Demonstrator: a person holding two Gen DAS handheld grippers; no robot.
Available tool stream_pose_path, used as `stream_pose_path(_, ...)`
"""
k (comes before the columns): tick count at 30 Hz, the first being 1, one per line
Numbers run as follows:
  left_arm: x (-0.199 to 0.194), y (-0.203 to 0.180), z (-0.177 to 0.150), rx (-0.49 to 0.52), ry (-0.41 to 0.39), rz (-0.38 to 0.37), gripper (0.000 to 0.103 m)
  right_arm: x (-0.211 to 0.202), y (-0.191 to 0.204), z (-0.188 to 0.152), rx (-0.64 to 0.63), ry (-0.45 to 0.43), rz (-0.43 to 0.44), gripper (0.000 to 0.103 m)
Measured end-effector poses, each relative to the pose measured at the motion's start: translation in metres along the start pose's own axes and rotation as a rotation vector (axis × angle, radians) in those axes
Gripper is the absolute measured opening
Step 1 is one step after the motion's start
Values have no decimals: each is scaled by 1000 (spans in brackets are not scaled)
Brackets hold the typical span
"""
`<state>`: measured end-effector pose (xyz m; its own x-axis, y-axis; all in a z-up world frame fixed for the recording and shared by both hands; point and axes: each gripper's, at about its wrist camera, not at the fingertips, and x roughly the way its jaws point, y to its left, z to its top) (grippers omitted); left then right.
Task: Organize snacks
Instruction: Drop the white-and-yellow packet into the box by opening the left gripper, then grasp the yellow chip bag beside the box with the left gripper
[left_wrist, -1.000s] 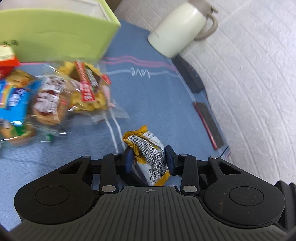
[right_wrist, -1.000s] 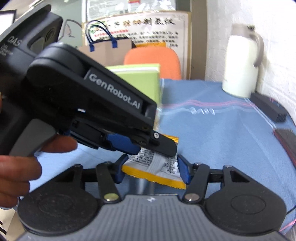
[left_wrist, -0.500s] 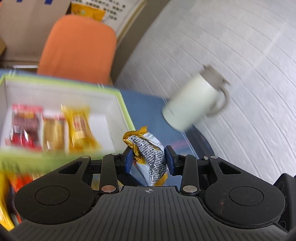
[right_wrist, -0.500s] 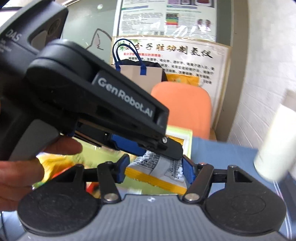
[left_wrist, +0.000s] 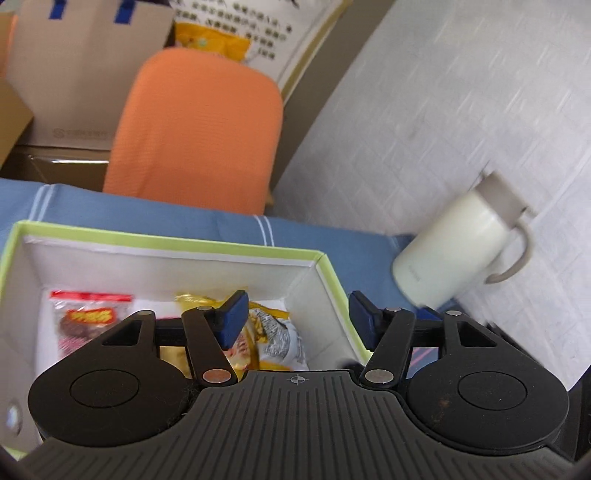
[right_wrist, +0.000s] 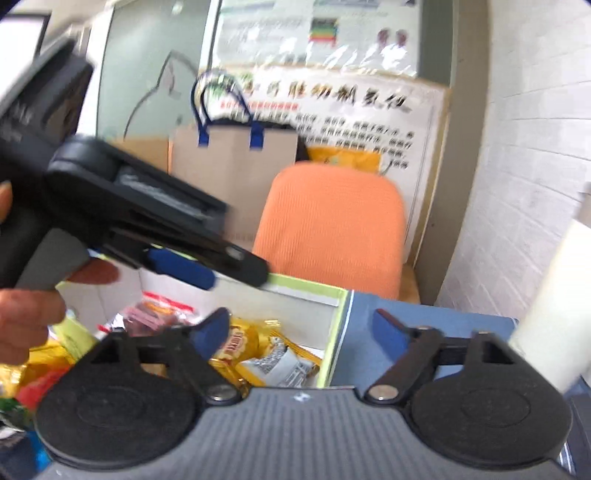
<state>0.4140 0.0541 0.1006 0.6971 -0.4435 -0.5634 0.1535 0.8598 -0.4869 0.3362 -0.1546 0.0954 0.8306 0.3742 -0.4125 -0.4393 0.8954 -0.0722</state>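
A green-rimmed box with white walls sits on the blue cloth. The yellow snack packet with a grey printed back lies inside it, near the right wall, beside a red-labelled packet. My left gripper hovers over the box with its jaws opening, and neither pad touches the packet. In the right wrist view the same yellow packet lies in the box below my right gripper, whose jaws are also opening with nothing pressed between them. The left gripper reaches in from the upper left, held by a hand.
A cream jug stands on the blue cloth right of the box, by the white brick wall. An orange chair stands behind the table, with a paper bag and a poster further back. More snack packets lie left of the box.
Both grippers carried the yellow packet up over the box, then let go of it. The packet now lies inside the box and both sets of jaws have spread apart.
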Motion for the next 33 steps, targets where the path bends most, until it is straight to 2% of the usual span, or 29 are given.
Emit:
stream_pose_path(4,-61,10,-24,8,-77,7,56,-43,19,-17,13,-15,62,93)
stream_pose_path(9,-125,32,-68,-1,-128,50,62,-79,70,-56,41,48,189,93)
stream_pose_path(14,-172,73,-116,-45,-146,193,63,-96,127,-81,92,98,326,93)
stream_pose_path(16,-184,95,-129,-97,-149,210,63,-92,146,-87,115,126,389,93)
stream_pose_path(18,-187,113,-132,-144,-129,201,63,-82,163,-86,109,155,402,93)
stream_pose_path(20,-183,125,-125,-165,-96,176,63,-80,174,-73,74,129,394,93)
stream_pose_path(22,-179,133,-116,-183,-71,147,63,-72,183,-56,58,106,421,93)
stream_pose_path(24,-174,137,-109,-156,-51,77,62,-58,189,-42,56,99,423,93)
stream_pose_path(25,-167,138,-104,-162,-27,59,57,-51,193,-37,54,104,419,93)
stream_pose_path(28,-153,147,-102,-157,36,67,49,-26,201,-31,31,138,385,93)
stream_pose_path(30,-148,154,-101,-155,49,94,49,-9,204,-32,29,172,382,92)
stream_pose_path(33,-142,163,-98,-146,67,75,51,11,207,-33,34,215,392,92)
